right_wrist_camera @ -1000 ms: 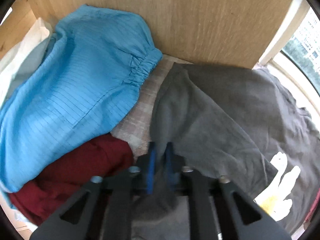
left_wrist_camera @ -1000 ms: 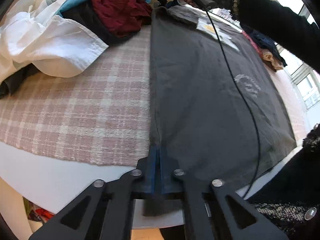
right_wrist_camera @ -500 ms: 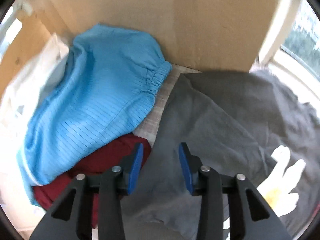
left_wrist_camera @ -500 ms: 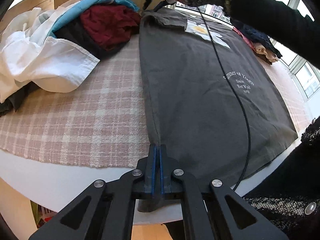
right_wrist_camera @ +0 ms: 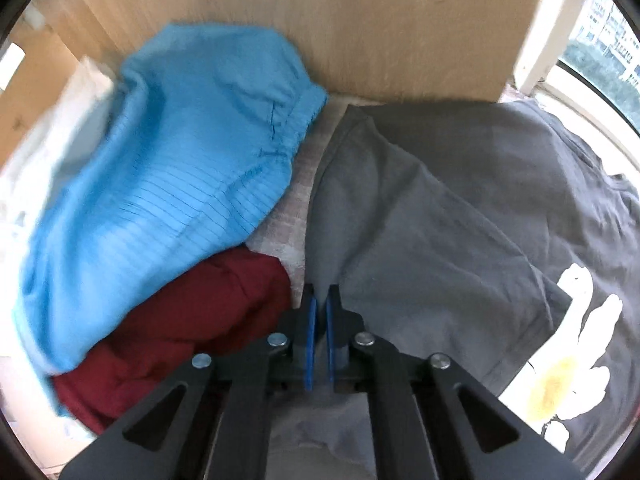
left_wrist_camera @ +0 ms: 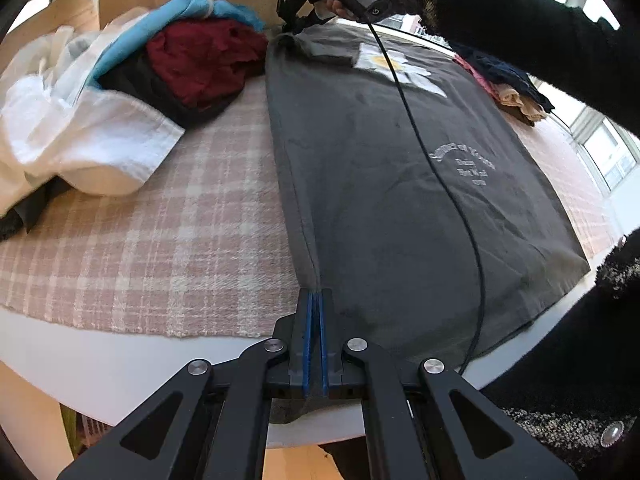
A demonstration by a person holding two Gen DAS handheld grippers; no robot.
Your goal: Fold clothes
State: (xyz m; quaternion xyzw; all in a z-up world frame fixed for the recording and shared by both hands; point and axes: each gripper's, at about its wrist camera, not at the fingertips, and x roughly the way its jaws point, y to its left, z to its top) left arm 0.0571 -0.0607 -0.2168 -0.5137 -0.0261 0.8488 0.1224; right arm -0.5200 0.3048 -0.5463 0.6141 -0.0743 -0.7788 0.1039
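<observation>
A dark grey T-shirt point(left_wrist_camera: 400, 184) with a daisy print lies flat on the pink plaid cloth point(left_wrist_camera: 160, 248). My left gripper point(left_wrist_camera: 316, 293) is shut on the shirt's near left corner at the hem. At the far end, the right gripper point(left_wrist_camera: 297, 20), held by a hand in a dark sleeve, pinches the shirt's left shoulder. In the right wrist view that gripper point(right_wrist_camera: 320, 294) has its jaws closing tight on a fold of the grey T-shirt point(right_wrist_camera: 420, 232) beside the folded-in sleeve, with fabric between the blue pads.
A heap of clothes sits at the left: a blue garment point(right_wrist_camera: 168, 168), a maroon one point(left_wrist_camera: 204, 64), a white shirt point(left_wrist_camera: 96, 148). Folded clothes point(left_wrist_camera: 508, 88) are stacked at the far right. A wooden panel point(right_wrist_camera: 360, 28) backs the table. The white table edge point(left_wrist_camera: 120, 352) runs near me.
The right gripper opened, shifted along the shirt's shoulder edge and shut on the fabric again. The left gripper kept its grip on the hem corner and rose slightly.
</observation>
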